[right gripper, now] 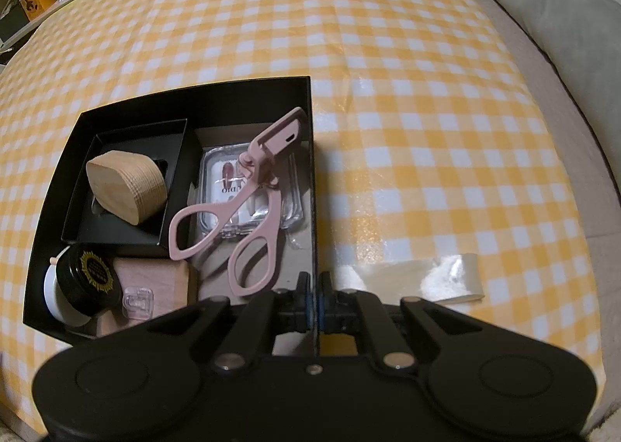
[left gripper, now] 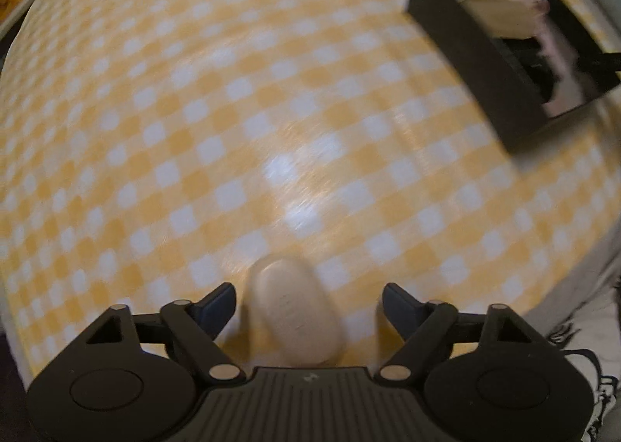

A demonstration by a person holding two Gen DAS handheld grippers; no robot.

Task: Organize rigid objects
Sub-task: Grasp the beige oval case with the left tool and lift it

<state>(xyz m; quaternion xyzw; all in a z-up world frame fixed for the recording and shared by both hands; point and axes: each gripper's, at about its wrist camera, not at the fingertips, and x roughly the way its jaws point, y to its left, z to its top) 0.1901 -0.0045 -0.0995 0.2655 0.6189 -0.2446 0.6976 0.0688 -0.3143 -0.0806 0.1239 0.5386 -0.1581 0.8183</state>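
My left claw (left gripper: 309, 304) hangs spread over a pale rounded block (left gripper: 297, 319) lying loose on the yellow checked cloth (left gripper: 194, 131), its pads clear of it, apparently poised to lift it. My right claw (right gripper: 315, 296) is clamped on the near wall of the black box (right gripper: 312, 170), likely to steady it, where a pink eyelash curler (right gripper: 248, 205), a wooden block (right gripper: 126, 187) and a black jar (right gripper: 87, 277) already lie.

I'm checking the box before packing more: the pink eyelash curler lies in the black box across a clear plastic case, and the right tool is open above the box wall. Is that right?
Not quite. In the right wrist view the right tool is shut on the black box, clamping its wall. The pink eyelash curler does lie across the clear plastic case.
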